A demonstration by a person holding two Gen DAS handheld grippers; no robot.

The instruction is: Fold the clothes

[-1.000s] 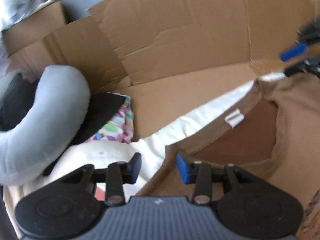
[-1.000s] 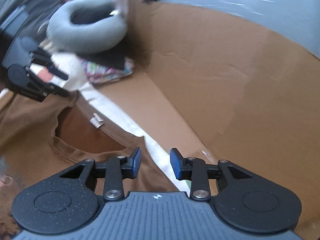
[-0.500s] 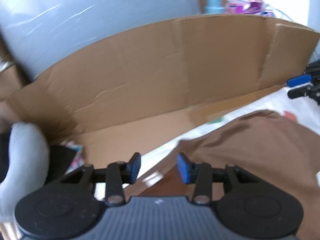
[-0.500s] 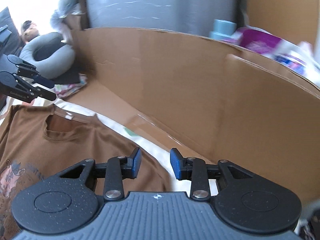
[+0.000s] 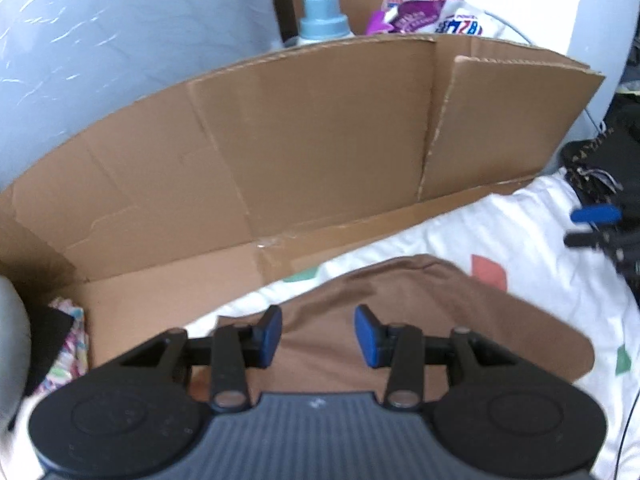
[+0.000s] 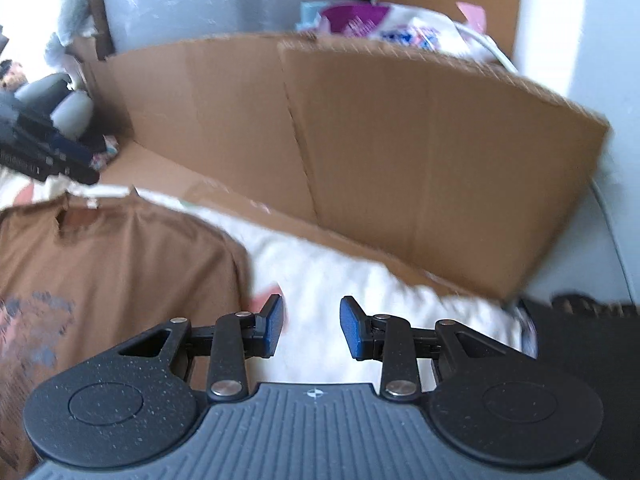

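Note:
A brown T-shirt with a faded print lies flat on a white patterned sheet, its collar toward the cardboard. In the left wrist view its right sleeve spreads out ahead. My left gripper hovers open above the shirt's shoulder, nothing between its blue pads. My right gripper stands open over the bare sheet just right of the sleeve edge. The right gripper also shows at the left wrist view's far right, and the left gripper at the right wrist view's left edge.
A flattened cardboard box stands as a wall behind the sheet. Behind it are a detergent bottle and a plastic bag. A grey neck pillow and folded clothes sit at the left. Dark items lie at the right.
Both grippers have swung to the right, away from the collar and toward the shirt's right sleeve. The right gripper now hangs past the sleeve edge over the sheet. Both stay open.

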